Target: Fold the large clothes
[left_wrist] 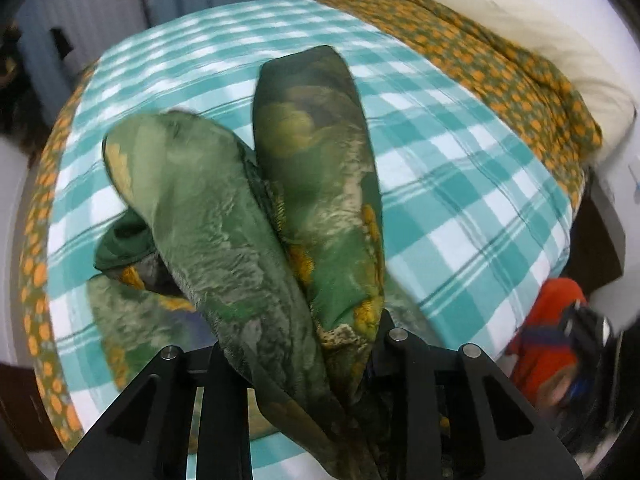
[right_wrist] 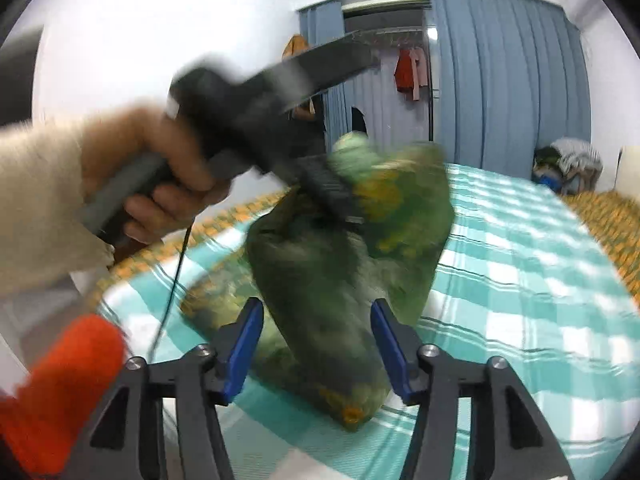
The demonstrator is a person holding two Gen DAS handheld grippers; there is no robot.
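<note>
A large green garment with yellow and orange patterns (left_wrist: pixel 224 216) hangs in two long folds over a bed with a teal and white checked sheet (left_wrist: pixel 460 168). My left gripper (left_wrist: pixel 304 364) is shut on the garment, which bunches between its jaws. In the right wrist view the left gripper (right_wrist: pixel 340 200) holds the garment (right_wrist: pixel 332 288) lifted above the bed, with a hand on its handle. My right gripper (right_wrist: pixel 316 344) is open, its blue pads (right_wrist: pixel 244 344) on either side of the hanging cloth without touching it.
An orange-patterned blanket (left_wrist: pixel 500 72) and a cream pillow (left_wrist: pixel 520 20) lie at the far right of the bed. Blue curtains (right_wrist: pixel 508 88) and an open closet stand beyond the bed. A pile of clothes (right_wrist: pixel 568 164) sits by the wall.
</note>
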